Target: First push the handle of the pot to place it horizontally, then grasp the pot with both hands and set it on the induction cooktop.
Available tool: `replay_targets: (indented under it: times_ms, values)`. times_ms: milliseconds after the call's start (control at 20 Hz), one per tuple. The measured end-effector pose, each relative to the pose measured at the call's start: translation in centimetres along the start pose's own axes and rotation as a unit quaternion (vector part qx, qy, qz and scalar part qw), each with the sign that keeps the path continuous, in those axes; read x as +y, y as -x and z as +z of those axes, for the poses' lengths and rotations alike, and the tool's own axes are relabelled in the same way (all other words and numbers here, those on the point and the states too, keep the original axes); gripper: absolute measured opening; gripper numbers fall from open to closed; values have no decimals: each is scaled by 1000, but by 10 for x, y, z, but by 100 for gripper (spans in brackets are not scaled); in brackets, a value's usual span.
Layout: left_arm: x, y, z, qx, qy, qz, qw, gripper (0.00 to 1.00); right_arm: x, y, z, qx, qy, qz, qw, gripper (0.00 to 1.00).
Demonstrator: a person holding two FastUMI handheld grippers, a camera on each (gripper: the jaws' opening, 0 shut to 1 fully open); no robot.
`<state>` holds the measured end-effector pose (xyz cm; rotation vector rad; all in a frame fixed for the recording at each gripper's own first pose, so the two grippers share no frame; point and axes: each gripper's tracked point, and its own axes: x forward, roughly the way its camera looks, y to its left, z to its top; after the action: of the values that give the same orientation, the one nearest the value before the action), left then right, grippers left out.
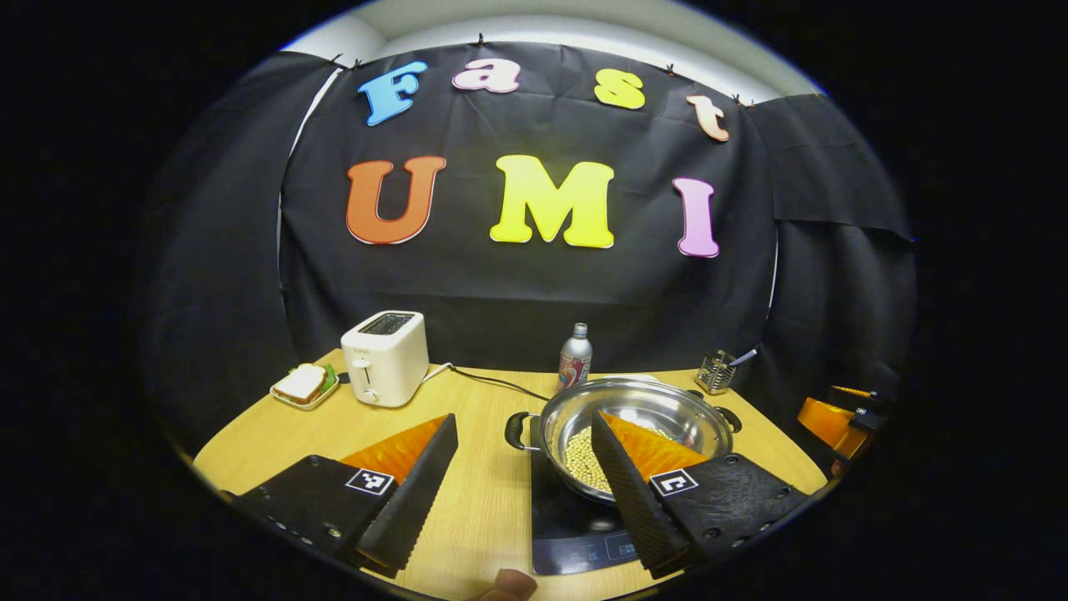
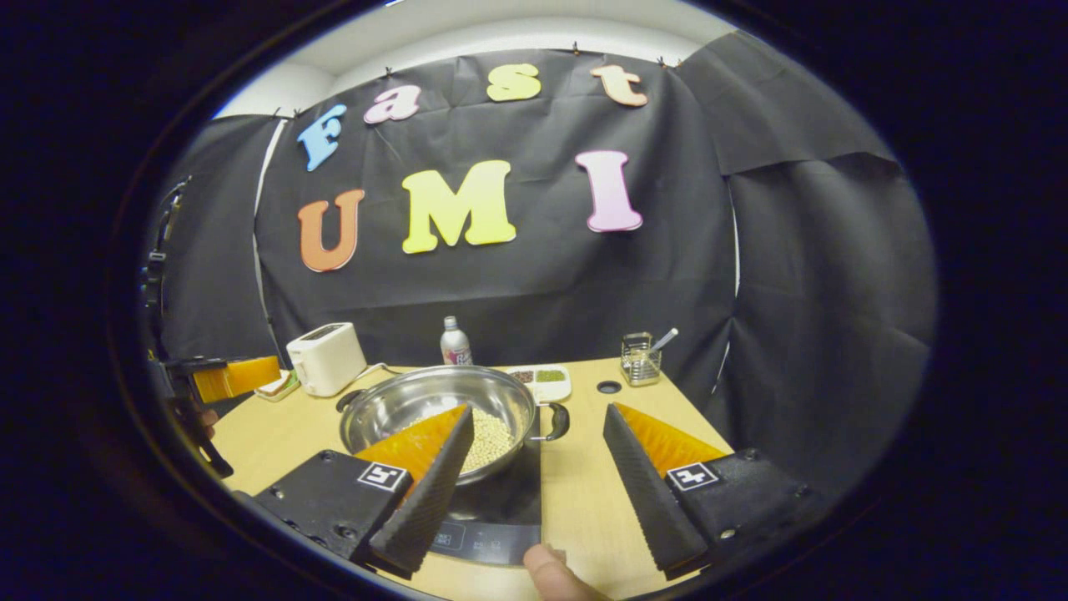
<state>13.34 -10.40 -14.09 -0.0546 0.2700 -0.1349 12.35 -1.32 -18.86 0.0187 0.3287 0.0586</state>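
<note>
A steel pot [image 1: 659, 405] holding pale beans [image 1: 582, 464] stands on the black induction cooktop [image 1: 576, 526], with one black side handle [image 1: 517, 431] pointing left and the other [image 1: 729, 416] right. My left gripper [image 1: 524, 427] is open, held back from the pot and touching nothing; its right finger overlaps the pot's near rim in the image. In the right gripper view the pot [image 2: 417, 401] and cooktop [image 2: 494, 522] lie left of centre. My right gripper [image 2: 538, 411] is open, and the pot's right handle [image 2: 557, 421] shows between its fingers, farther off.
On the wooden table [image 1: 476, 492] stand a white toaster [image 1: 385, 357] with its cord, a sandwich plate [image 1: 303, 386], a bottle [image 1: 575, 357], a utensil holder [image 1: 716, 371] and a compartment dish [image 2: 542, 381]. A person's fingertip [image 2: 551, 576] shows at the bottom edge.
</note>
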Motion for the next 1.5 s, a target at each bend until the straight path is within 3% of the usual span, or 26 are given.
replay_targets:
  times_ms: [450, 700, 900, 1050, 1200, 1500]
  values:
    - [-3, 99, 61, -66, -18, 8, 998, 95, 16, 94, 56, -64, 0, -5, 998, 96]
    - [12, 155, 85, -111, -71, 65, 989, 95, 12, 144, 79, -101, 1, -25, 995, 96]
    - [3, 188, 78, -138, -47, 69, 987, 96, 5, 177, 89, -130, 10, -40, 991, 96]
    - [-5, 205, 69, -144, -48, 51, 987, 96, -1, 194, 90, -148, 26, -45, 988, 99]
    - [5, 218, 73, -158, -55, 66, 984, 96, -5, 203, 90, -156, 22, -46, 986, 96]
    - [10, 225, 78, -162, -40, 59, 984, 96, -11, 205, 89, -156, 10, -38, 987, 96]
